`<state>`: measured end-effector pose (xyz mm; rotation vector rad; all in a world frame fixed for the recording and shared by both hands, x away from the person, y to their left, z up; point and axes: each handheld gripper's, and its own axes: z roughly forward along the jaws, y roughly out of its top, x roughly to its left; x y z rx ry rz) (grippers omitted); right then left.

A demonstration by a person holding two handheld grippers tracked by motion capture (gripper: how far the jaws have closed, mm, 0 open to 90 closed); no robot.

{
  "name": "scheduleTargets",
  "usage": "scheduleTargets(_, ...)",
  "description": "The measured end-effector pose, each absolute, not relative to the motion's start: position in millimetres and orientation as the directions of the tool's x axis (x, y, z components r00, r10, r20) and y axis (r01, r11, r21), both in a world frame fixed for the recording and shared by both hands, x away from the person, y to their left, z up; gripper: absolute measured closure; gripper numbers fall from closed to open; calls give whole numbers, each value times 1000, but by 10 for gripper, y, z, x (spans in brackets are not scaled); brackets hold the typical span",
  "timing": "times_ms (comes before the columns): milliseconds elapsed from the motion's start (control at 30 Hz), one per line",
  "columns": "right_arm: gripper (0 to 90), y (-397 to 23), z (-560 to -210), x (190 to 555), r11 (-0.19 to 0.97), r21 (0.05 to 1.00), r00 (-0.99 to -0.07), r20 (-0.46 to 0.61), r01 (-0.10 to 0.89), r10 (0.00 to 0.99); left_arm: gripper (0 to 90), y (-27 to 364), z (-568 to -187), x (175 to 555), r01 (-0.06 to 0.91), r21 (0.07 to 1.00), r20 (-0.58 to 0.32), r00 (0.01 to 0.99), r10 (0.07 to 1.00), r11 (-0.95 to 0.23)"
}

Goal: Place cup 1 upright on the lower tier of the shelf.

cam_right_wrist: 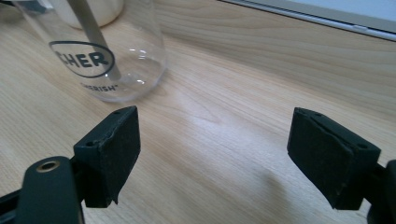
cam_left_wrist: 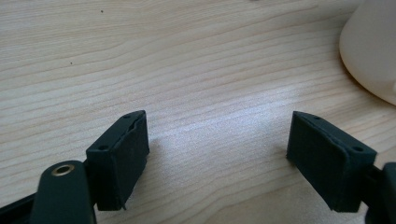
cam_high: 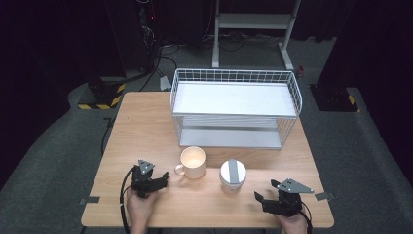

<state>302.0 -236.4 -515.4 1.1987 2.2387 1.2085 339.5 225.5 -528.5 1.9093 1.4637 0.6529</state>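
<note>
A cream ceramic mug with a side handle (cam_high: pixel 193 162) stands upright on the light wooden table (cam_high: pixel 146 126), in front of the white two-shelf wire rack (cam_high: pixel 234 107) that sits at the far side of the tabletop. Just to the mug's right, still in front of the rack, stands a clear glass jar with a white lid and a grey strap across it (cam_high: pixel 233 175); the two vessels are near each other but apart.

The left gripper (cam_high: pixel 163 179) rests low over the table just left of the mug, near its handle, its jaws spread wide with only bare wood between them; in the left gripper view the mug's rounded wall (cam_left_wrist: pixel 373 51) sits at the upper right, beyond the jaws. The right gripper (cam_high: pixel 259 198) lies to the right of the jar and nearer the table's front edge, jaws likewise parted and holding nothing. In the right gripper view the jar (cam_right_wrist: pixel 116 51), bearing dark printed lettering, stands ahead to the left, clear of the pads.
</note>
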Motion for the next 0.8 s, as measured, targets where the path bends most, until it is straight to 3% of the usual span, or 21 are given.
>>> scheduleTargets(800, 145, -2031, -5116, 3003, 346, 811, -690, 93, 471, 718, 211, 2254, -5284, 3394, 651, 739, 3, 256, 967, -175)
